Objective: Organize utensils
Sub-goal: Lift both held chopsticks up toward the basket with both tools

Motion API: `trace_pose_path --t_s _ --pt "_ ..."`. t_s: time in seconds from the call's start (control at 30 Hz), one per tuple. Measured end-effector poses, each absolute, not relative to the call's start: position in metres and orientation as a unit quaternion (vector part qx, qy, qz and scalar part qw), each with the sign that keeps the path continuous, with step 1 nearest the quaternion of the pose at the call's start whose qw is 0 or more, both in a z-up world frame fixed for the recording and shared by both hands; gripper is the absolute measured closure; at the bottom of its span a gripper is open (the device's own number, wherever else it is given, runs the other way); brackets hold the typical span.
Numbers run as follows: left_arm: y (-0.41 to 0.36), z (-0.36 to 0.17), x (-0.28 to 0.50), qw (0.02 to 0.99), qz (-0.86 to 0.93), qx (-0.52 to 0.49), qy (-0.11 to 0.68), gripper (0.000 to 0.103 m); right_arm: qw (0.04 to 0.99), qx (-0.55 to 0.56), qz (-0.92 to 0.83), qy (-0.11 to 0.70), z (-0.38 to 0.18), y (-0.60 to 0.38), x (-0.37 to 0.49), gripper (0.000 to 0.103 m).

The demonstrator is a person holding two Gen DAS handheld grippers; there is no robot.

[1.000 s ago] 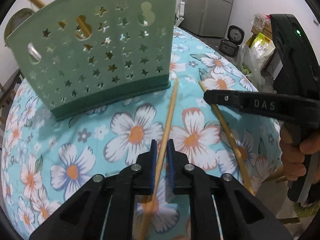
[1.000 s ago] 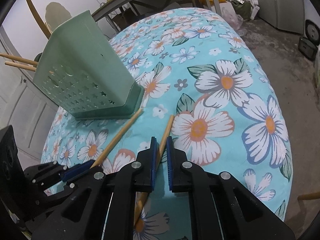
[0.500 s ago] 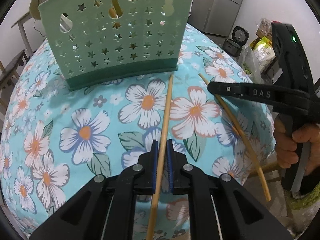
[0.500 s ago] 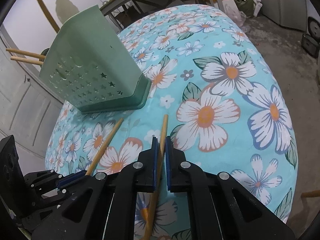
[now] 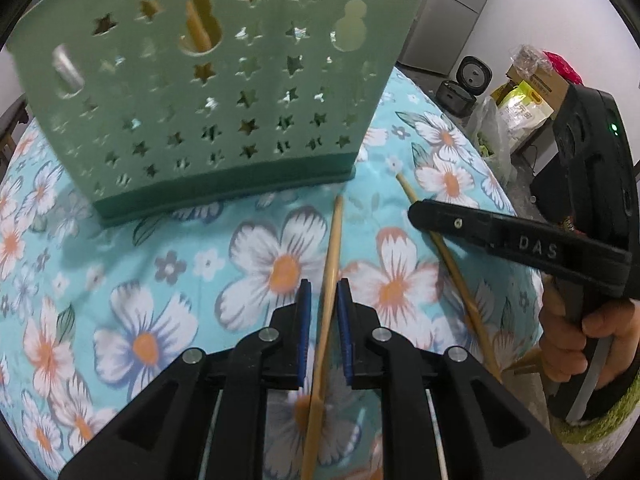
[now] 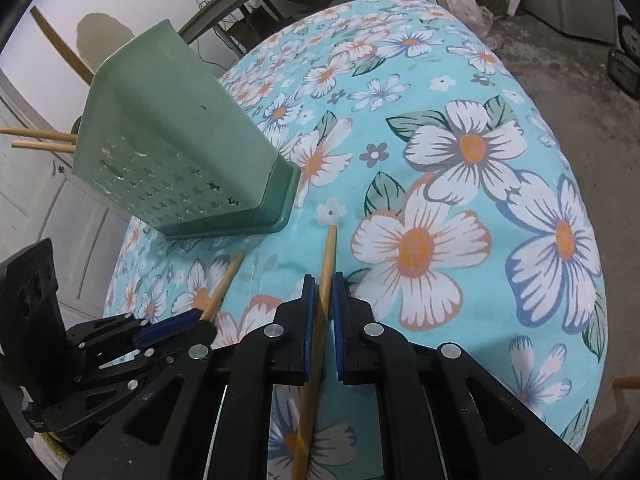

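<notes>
Wooden chopsticks (image 5: 329, 264) (image 6: 326, 268) point tips-first toward the green holder (image 5: 208, 80) — left gripper (image 5: 323, 312) easing open (stick between), right gripper (image 6: 321, 308) clamped.

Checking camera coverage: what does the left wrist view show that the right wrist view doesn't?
Left wrist only: a hand gripping the right hand-held gripper, a rice cooker. Right wrist only: two chopstick ends poking past the green holder rim. Both: that holder, the floral tablecloth, the left chopstick and right chopstick, each between its gripper's pads; the left hand-held gripper jaws are opening.
</notes>
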State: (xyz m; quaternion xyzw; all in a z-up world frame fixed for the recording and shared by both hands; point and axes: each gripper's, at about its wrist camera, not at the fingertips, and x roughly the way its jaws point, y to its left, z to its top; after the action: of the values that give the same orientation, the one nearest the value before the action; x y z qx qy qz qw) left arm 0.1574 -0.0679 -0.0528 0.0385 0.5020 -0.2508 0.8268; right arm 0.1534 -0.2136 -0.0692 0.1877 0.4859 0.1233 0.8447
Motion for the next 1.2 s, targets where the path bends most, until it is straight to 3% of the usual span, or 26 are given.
trace_pose_path --t_s 0.43,0.67,1.2 --pt "-0.093 -0.057 0.173 0.843 -0.234 0.080 0.478 0.091 0.844 0.184 0.124 0.488 -0.066 -0.207 0.168 0.088" --pt "-0.109 -0.059 0.167 0.855 -0.218 0.123 0.454 0.091 0.852 0.177 0.111 0.480 -0.067 -0.206 0.171 0.097" --pt "-0.123 -0.062 0.159 0.863 -0.204 0.146 0.438 0.094 0.853 0.194 0.117 0.470 -0.062 -0.217 0.162 0.099"
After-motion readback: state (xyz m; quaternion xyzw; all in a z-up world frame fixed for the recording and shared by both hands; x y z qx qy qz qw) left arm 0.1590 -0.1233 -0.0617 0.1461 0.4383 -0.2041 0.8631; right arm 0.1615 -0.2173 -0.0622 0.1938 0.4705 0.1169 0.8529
